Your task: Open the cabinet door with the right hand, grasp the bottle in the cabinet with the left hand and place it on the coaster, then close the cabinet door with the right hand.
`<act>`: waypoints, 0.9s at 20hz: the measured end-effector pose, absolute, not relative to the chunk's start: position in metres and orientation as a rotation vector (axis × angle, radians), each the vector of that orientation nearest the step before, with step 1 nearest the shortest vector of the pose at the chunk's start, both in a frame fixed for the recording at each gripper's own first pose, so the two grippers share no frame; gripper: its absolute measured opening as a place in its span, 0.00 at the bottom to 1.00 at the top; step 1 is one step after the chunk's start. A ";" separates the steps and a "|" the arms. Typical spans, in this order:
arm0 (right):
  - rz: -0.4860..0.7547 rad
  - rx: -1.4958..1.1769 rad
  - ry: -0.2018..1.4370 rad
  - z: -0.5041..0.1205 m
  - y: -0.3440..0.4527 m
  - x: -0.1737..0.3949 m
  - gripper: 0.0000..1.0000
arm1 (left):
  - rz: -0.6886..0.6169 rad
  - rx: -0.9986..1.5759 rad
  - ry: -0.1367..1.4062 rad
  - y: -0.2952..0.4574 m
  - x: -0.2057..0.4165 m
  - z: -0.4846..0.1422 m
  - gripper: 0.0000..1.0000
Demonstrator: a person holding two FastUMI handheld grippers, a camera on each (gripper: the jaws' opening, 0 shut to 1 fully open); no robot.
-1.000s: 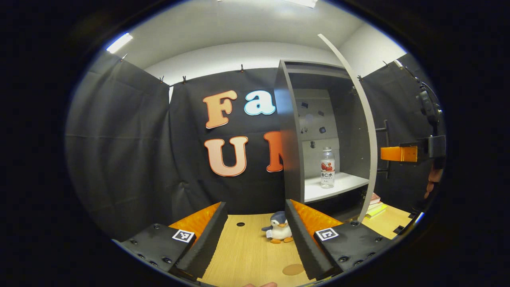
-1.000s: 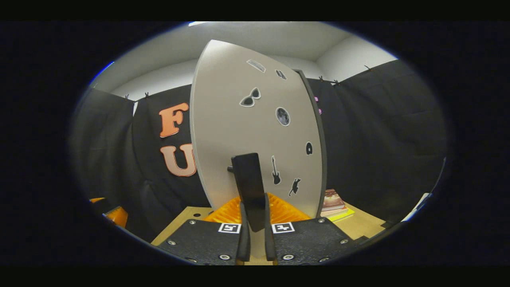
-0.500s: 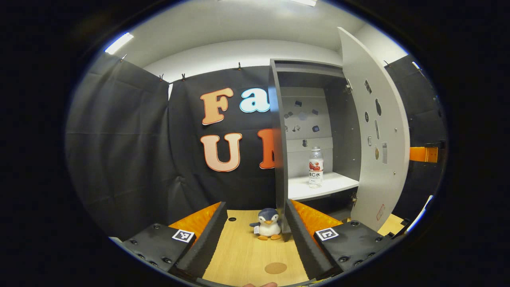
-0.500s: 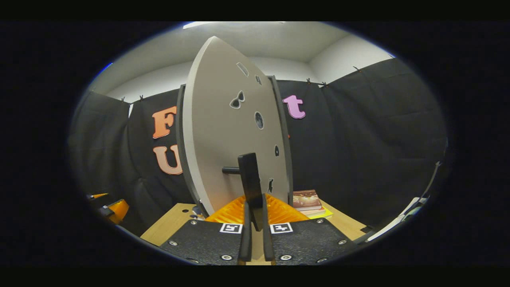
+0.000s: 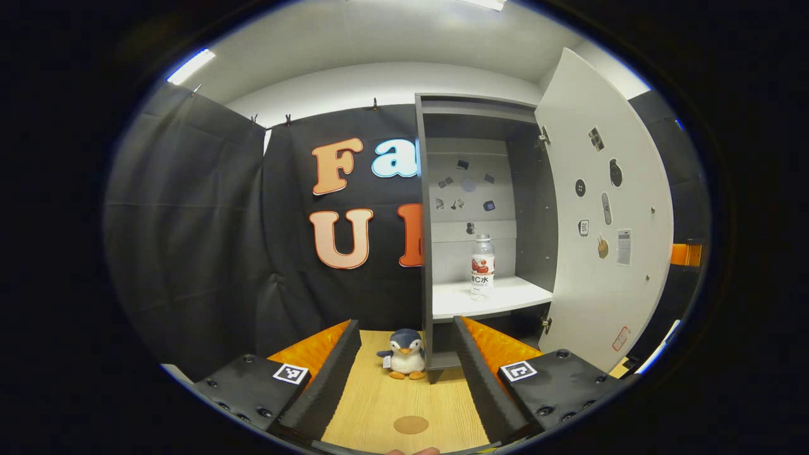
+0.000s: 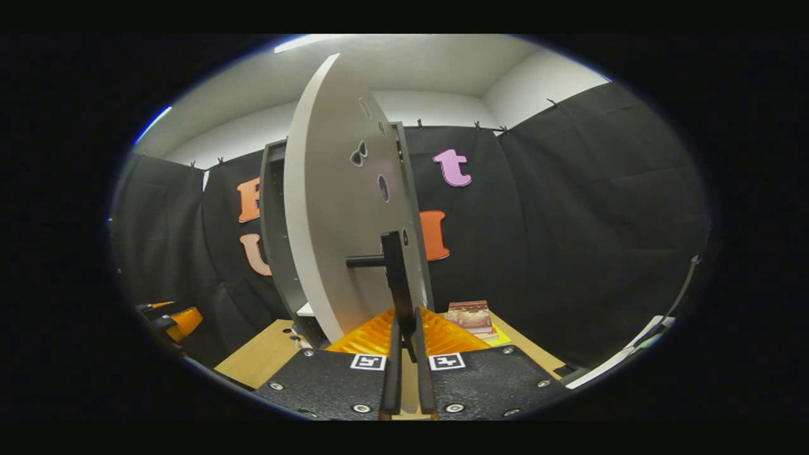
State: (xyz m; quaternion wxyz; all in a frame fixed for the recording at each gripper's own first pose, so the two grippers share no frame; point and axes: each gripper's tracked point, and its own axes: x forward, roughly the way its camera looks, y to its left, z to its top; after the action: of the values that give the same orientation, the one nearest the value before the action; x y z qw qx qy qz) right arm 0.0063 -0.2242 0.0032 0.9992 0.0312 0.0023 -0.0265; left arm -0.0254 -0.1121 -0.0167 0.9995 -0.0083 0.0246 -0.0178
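The door (image 5: 607,215) stands swung wide, and in the right gripper view the right hand-held gripper (image 6: 404,328) is clenched on the door's dark handle (image 6: 395,278), both fingers pinching the bar's lower end. The left hand-held gripper (image 5: 404,379) is released, its fingers spread wide above the table (image 5: 379,404), well short of the cabinet (image 5: 480,208). The bottle (image 5: 482,265) stands upright on the cabinet's shelf (image 5: 499,300), near the shelf's back edge and roughly midway between its side walls, with clear room on both sides. It looks like a small clear plastic drink bottle with a wrapped label; I judge it light but thin-walled, so it would dent under a hard squeeze, and the smooth plastic could slip (the label band probably gives a little more grip). It also looks tall for its base, so a nudge from one finger could tip it. The best hold seems to be across the middle of the body at the label, fingers level and straddling it evenly before closing gently. The coaster (image 5: 411,424) lies flat near the table's front edge, between the left fingers, and a toy penguin (image 5: 404,363) sits just beside the cabinet's front left corner, clear of the path.
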 end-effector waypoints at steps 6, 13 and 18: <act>-0.059 0.063 -0.012 0.007 -0.267 0.004 0.06 | -0.039 -0.030 0.051 -0.129 -0.028 -0.016 0.94; 0.029 0.095 -0.006 0.007 -0.288 0.007 0.07 | -0.049 -0.023 0.031 -0.145 -0.030 -0.010 0.95; 0.058 0.105 0.010 0.006 -0.289 0.006 0.00 | -0.039 -0.036 0.028 -0.148 -0.035 -0.011 0.95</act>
State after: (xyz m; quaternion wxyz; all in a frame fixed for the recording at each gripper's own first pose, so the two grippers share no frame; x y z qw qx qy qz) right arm 0.0063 -0.2893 0.0059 0.9982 0.0526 0.0052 0.0288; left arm -0.0354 -0.1478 -0.0106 0.9995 -0.0182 0.0140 -0.0197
